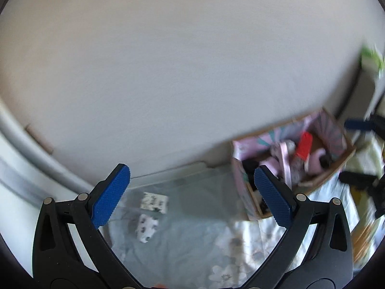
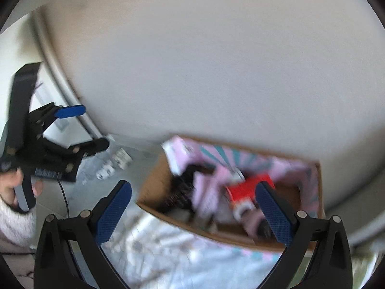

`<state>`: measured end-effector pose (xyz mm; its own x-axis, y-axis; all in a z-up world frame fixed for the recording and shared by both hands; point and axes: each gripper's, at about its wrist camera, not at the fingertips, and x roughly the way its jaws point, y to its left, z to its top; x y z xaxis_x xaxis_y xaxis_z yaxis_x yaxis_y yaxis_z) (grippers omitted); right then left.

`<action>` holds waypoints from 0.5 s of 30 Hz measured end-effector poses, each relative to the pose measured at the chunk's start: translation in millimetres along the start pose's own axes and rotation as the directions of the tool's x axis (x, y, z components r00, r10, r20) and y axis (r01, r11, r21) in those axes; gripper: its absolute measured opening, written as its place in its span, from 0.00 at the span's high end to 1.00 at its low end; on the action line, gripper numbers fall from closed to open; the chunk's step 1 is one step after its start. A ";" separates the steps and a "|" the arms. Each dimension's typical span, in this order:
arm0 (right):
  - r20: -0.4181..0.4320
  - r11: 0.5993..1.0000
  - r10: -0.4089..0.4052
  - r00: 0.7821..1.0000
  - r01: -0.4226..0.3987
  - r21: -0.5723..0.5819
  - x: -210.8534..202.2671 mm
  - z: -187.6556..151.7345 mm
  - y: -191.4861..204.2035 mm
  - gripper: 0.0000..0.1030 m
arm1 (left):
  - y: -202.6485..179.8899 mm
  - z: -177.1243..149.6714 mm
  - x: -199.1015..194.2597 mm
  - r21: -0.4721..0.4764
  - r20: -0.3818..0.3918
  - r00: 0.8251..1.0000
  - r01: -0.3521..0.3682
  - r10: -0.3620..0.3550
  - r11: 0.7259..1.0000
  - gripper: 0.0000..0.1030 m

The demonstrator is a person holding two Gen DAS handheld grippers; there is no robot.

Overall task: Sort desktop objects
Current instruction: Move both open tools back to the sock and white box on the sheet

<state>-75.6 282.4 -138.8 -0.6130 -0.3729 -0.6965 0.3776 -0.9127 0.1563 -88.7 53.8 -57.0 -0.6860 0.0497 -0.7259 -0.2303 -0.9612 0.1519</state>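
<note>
Currently both grippers are spread apart and empty: left gripper (image 1: 192, 195) above two white patterned packets (image 1: 150, 213), right gripper (image 2: 193, 213) just before a cluttered cardboard box (image 2: 154, 202).

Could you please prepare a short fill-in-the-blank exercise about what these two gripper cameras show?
1. Both the left gripper and the right gripper have their jaws ____.
2. The bright red item lies inside the brown ____ box.
3. The finger pads of each gripper are ____ in colour.
4. The two small white patterned pieces lie ____ the box, on the grey cloth.

Missing words: open; cardboard; blue; outside
</note>
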 end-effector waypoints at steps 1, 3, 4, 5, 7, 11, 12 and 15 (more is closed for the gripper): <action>0.000 0.999 0.004 1.000 -0.004 -0.036 1.7 5.3 9.6 0.00 | 13.2 1.5 -5.2 -0.008 0.014 1.000 -0.008 0.008 1.000 0.00; -0.004 0.994 0.000 1.000 -0.001 -0.111 6.8 17.4 28.9 0.00 | 39.8 3.7 -16.3 0.000 0.030 0.998 -0.055 0.055 0.998 0.00; -0.016 0.991 -0.005 1.000 0.003 -0.136 10.0 23.2 37.0 0.00 | 50.6 4.2 -19.3 0.009 0.032 0.996 -0.085 0.084 0.996 0.00; -0.039 0.988 -0.018 0.999 0.012 -0.155 14.9 30.5 46.6 0.00 | 62.1 3.4 -22.4 0.017 0.035 0.994 -0.108 0.107 0.994 0.00; -0.077 0.981 -0.031 0.997 0.016 -0.194 23.5 40.9 62.3 0.00 | 79.2 0.2 -23.4 0.023 0.026 0.994 -0.109 0.108 0.994 0.00; -0.111 0.968 -0.057 0.992 0.028 -0.250 46.2 55.9 89.6 0.00 | 98.4 -21.3 -6.7 0.035 -0.019 0.998 -0.061 0.062 0.997 0.00; -0.141 0.970 -0.034 0.989 -0.001 -0.243 57.0 60.5 92.9 0.00 | 98.0 -28.2 -2.9 0.040 -0.031 0.998 -0.050 0.052 0.998 0.00; -0.233 0.970 0.021 0.972 -0.077 -0.231 90.3 69.6 98.3 0.00 | 97.0 -60.3 20.4 0.060 -0.088 0.996 -0.015 0.021 0.998 0.00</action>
<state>-142.1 147.4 -137.5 -0.4266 -0.3432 -0.8368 0.5735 -0.8181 0.0431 -83.4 -54.9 -97.5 -0.6270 0.0057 -0.7790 -0.2605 -0.9439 0.2028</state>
